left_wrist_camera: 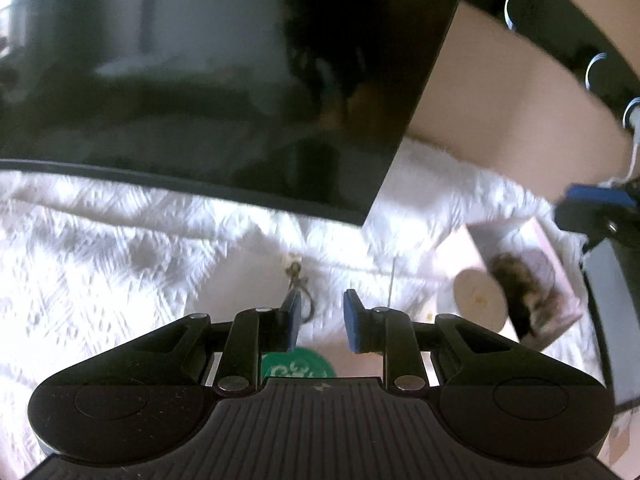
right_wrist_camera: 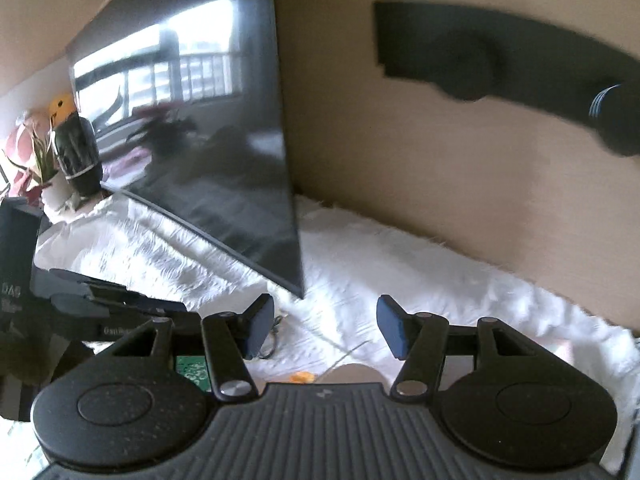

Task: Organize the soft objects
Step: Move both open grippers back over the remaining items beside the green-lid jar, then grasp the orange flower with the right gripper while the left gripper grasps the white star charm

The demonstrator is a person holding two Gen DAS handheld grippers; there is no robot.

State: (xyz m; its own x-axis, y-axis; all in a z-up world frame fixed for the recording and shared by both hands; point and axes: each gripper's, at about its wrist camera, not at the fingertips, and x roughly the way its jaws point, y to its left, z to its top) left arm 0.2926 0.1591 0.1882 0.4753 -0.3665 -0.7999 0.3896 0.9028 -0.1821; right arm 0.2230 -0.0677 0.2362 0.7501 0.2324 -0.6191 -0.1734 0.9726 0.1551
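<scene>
The left gripper has its fingers a little apart with nothing clamped; a thin cord hangs just past one pad. Only this view shows the task's thing, a blurred brown soft object, perhaps a plush toy, on a pink box to the right. The right gripper, fingers apart and empty, alone shows the plant and dark vase beyond the television on the white-covered surface.

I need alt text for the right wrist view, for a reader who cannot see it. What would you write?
The right gripper, jaws apart and holding nothing, points over a white fluffy cloth toward a large dark screen that stands on the cloth before a beige wall. At the far left are a dark vase and a small plant.
</scene>
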